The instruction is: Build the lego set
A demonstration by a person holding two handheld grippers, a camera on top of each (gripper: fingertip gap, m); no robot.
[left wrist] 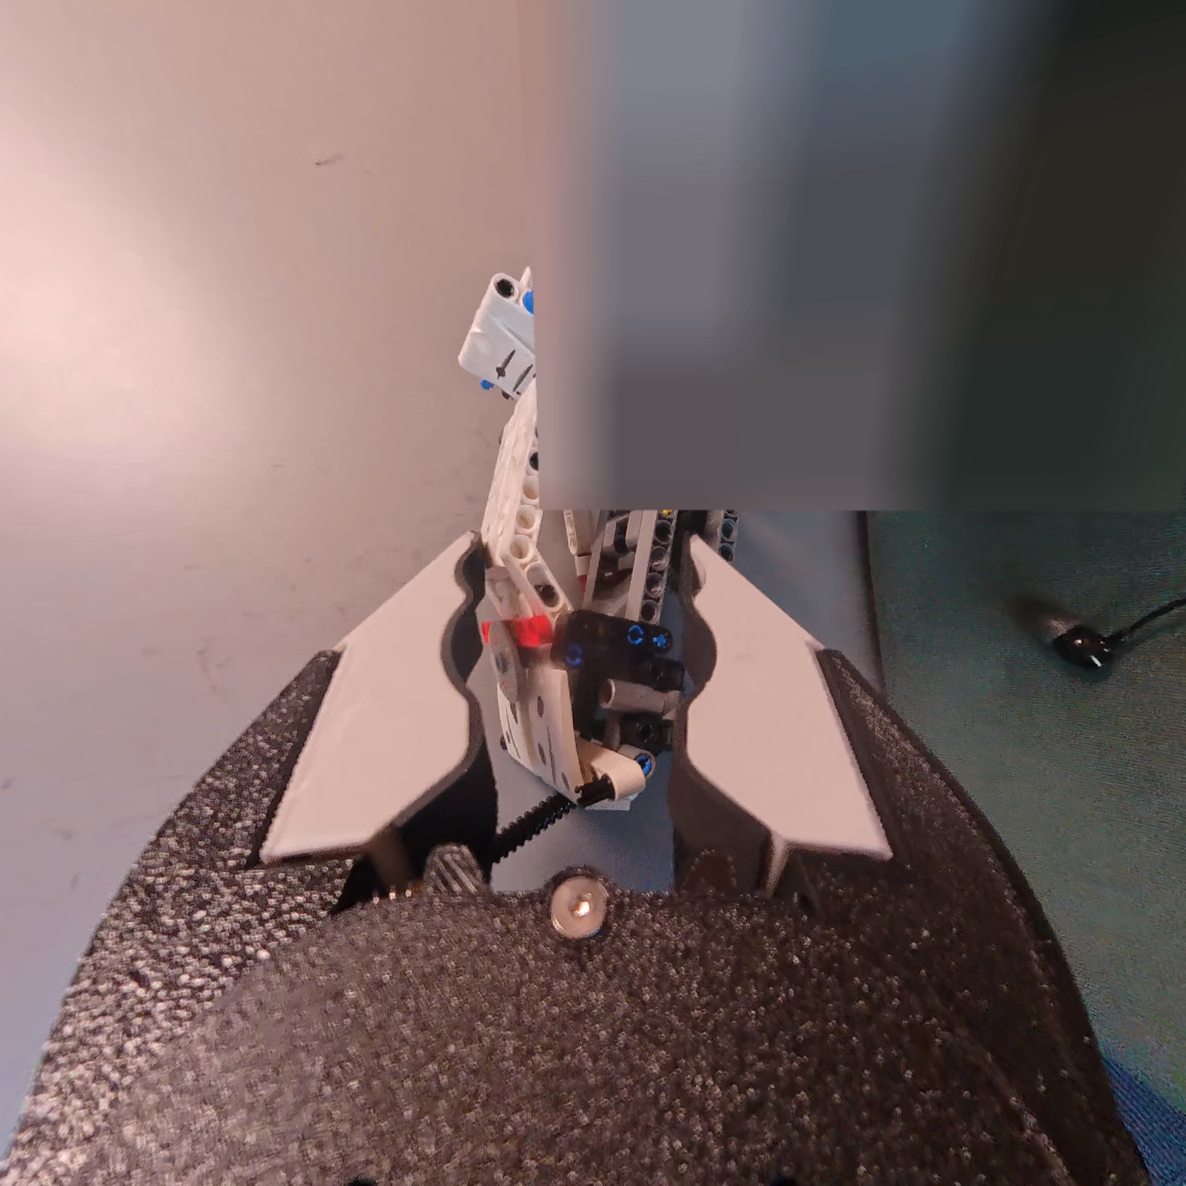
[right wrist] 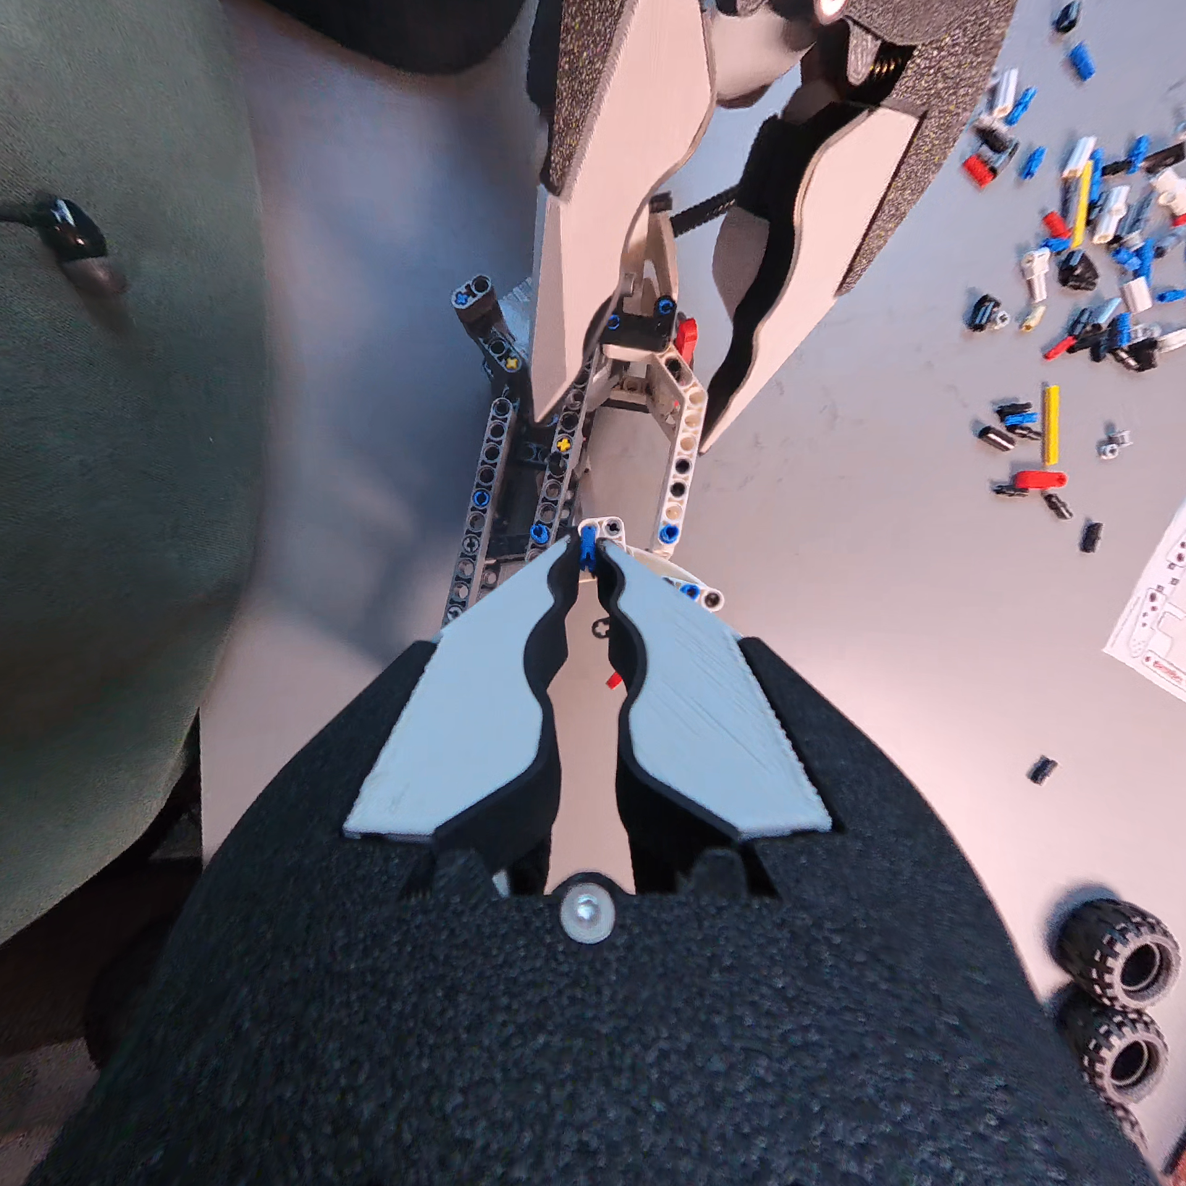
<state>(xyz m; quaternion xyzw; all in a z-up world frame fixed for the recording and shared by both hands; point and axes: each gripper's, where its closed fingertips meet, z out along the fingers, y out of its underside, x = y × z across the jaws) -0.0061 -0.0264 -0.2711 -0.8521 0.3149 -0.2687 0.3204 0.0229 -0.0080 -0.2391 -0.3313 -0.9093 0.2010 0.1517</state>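
A partly built lego model (left wrist: 597,674) of white, grey and black beams sits between the fingers of my left gripper (left wrist: 584,552), which is shut on it. In the right wrist view the model (right wrist: 552,462) reaches from the left gripper (right wrist: 626,427) at the top down to my right gripper (right wrist: 586,549). The right gripper is shut on a small blue pin (right wrist: 587,553) at its fingertips. The pin touches a white connector (right wrist: 606,527) at the model's near end. A blurred patch hides the far part of the model in the left wrist view.
Several loose lego pieces (right wrist: 1091,212) lie scattered on the white table (right wrist: 834,577) at the right, with a yellow axle (right wrist: 1050,423), two black tyres (right wrist: 1120,950) and an instruction sheet (right wrist: 1155,616). A person's grey-green clothing (right wrist: 96,449) fills the left. Tip to tip, the grippers are about 6 cm apart.
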